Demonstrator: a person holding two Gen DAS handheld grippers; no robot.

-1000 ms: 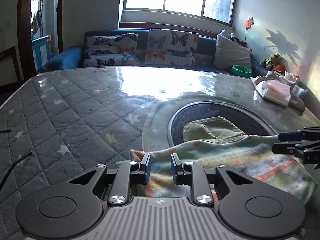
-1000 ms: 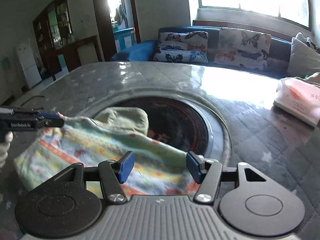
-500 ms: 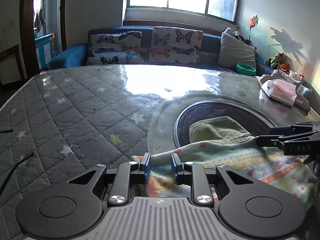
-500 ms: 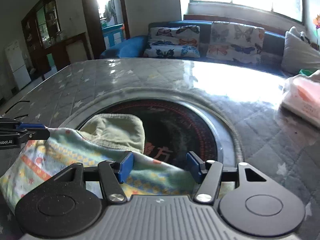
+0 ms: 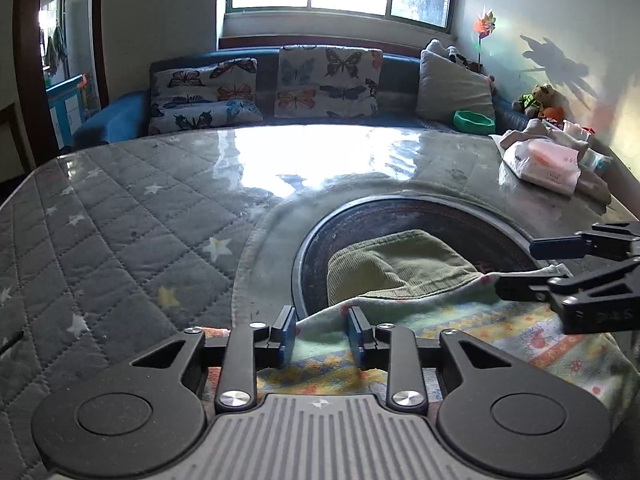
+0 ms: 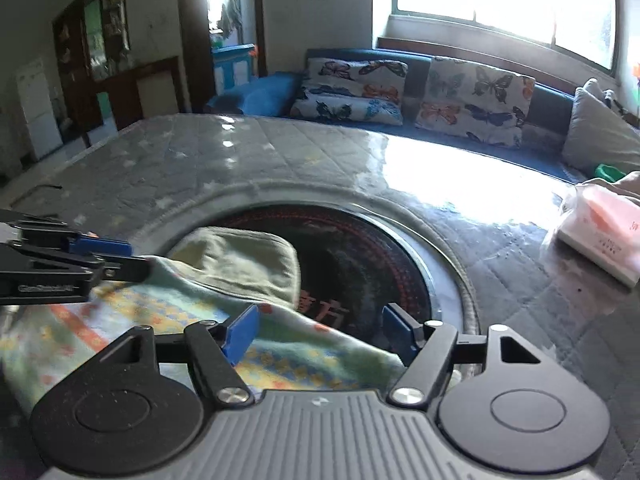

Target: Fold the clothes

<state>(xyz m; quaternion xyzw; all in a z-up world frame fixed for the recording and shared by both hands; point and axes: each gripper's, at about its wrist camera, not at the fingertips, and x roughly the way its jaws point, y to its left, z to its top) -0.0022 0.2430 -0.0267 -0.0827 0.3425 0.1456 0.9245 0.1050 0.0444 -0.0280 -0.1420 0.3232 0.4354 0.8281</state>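
Left gripper (image 5: 322, 336) opening narrow, right gripper (image 6: 320, 330) opening wide, both astride the cloth (image 5: 460, 328) edge, pads clear. Long axis stretched sideways between them, lying just ahead and under both, equally near.

Black left gripper (image 5: 322, 334), blue-padded jaws, silver screws, ribbed grey base

A soft patterned cloth (image 5: 460, 332) with yellow, orange and green rows lies spread flat near the front edge of the quilted tabletop (image 5: 120, 240); its far edge lies on a green ribbed garment (image 5: 400, 264); that one is folded and sits on the dark round plate (image 5: 400, 216) in the tabletop's middle.
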